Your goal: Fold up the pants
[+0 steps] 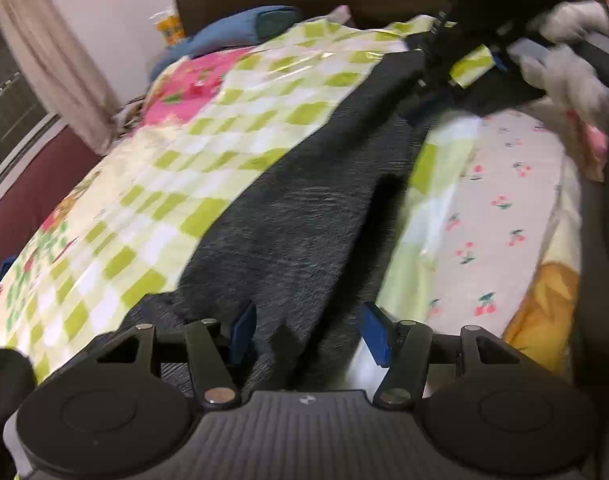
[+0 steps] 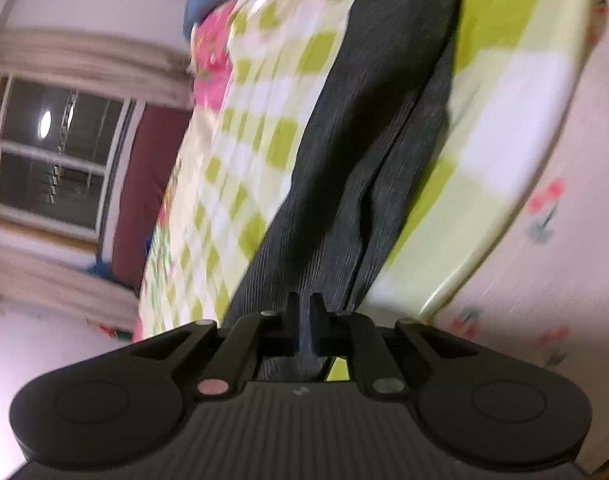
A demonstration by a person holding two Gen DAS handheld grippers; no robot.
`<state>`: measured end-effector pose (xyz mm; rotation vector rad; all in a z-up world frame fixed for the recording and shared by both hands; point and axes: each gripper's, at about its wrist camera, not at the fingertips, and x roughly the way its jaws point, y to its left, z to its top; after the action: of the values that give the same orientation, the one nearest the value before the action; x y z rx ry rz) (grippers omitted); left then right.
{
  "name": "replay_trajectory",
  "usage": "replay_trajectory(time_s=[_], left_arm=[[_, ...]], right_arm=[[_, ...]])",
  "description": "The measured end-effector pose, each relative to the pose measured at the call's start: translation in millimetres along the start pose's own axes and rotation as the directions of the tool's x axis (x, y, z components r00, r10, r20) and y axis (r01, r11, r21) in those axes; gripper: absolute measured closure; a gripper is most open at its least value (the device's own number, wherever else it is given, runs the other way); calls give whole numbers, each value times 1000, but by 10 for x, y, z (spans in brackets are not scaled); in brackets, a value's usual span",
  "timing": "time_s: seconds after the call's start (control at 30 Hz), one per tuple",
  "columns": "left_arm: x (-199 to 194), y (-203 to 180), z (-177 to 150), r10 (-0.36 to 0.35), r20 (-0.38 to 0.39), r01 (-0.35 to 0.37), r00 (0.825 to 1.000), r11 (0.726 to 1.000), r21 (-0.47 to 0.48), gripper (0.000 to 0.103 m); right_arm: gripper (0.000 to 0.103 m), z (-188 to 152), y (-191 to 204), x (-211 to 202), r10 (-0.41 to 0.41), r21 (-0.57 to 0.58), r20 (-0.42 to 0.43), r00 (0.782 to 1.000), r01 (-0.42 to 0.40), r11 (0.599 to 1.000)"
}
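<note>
Pants [image 1: 304, 208] btwn open left gripper [image 1: 308, 334] jaws, prob.

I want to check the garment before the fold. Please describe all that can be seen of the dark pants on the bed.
The pants are dark grey, of a finely ribbed or textured cloth. They lie stretched long across the checked green and white bedspread, the two legs side by side with a seam-like gap between them. One end lies between the open left claw; the other end is at the shut right claw.
</note>
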<state>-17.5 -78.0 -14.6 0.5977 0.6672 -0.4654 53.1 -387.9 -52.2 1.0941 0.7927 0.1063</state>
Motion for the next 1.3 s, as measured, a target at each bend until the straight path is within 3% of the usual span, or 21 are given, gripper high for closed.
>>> replay_trajectory(time_s=[0.13, 0.23, 0.3, 0.43, 0.5, 0.53, 0.57, 0.67, 0.77, 0.83, 0.9, 0.97, 1.0, 1.17, 1.23, 1.3], left_arm=[[112, -84, -16, -14, -44, 16, 999, 999, 44, 32], [140, -3, 15, -43, -62, 43, 997, 999, -4, 32], [138, 9, 49, -38, -58, 38, 998, 999, 0, 32], [174, -52, 116, -34, -58, 36, 998, 999, 38, 32], [209, -75, 144, -34, -62, 37, 997, 998, 59, 32], [216, -79, 157, -37, -64, 41, 997, 997, 67, 32], [219, -82, 168, -42, -66, 47, 997, 996, 75, 32], [214, -88, 181, -62, -70, 68, 996, 994, 90, 33], [236, -105, 191, -66, -81, 74, 995, 992, 104, 33], [238, -104, 202, -67, -83, 76, 994, 991, 106, 33], [224, -106, 200, -66, -78, 75, 995, 991, 112, 33], [223, -108, 202, -66, -79, 75, 995, 990, 115, 33], [223, -109, 206, -65, -79, 75, 995, 990, 118, 33], [207, -114, 204, -63, -76, 72, 995, 990, 118, 33], [217, -116, 204, -63, -75, 71, 995, 990, 118, 33], [220, -111, 216, -61, -77, 70, 995, 991, 117, 33]], right_arm=[[91, 291, -53, -260, -31, 4, 135, 990, 31, 1000], [71, 576, -69, -398, -70, -29, 221, 973, 79, 996], [69, 758, -72, -389, -147, -56, 256, 955, 166, 985], [67, 1033, -77, -219, -203, -69, 276, 940, 230, 971], [72, 1137, -85, -78, -236, -57, 270, 934, 260, 964], [85, 1165, -103, -61, -236, -59, 266, 935, 260, 964], [92, 1210, -77, -45, -226, -71, 261, 938, 253, 965], [100, 1361, 12, -158, -210, -116, 293, 933, 253, 961], [96, 1526, 23, -175, -273, -111, 328, 905, 323, 940], [93, 1540, 14, -156, -327, -129, 296, 898, 377, 917], [91, 1465, -40, -202, -299, -132, 268, 916, 342, 930], [76, 1385, -124, -278, -257, -101, 263, 930, 291, 951], [74, 1343, -165, -338, -237, -80, 270, 933, 268, 960], [65, 1221, -265, -600, -202, -44, 366, 908, 233, 971], [63, 1294, -266, -534, -246, -63, 350, 904, 284, 957], [63, 1373, -278, -429, -244, -74, 331, 912, 282, 956]])
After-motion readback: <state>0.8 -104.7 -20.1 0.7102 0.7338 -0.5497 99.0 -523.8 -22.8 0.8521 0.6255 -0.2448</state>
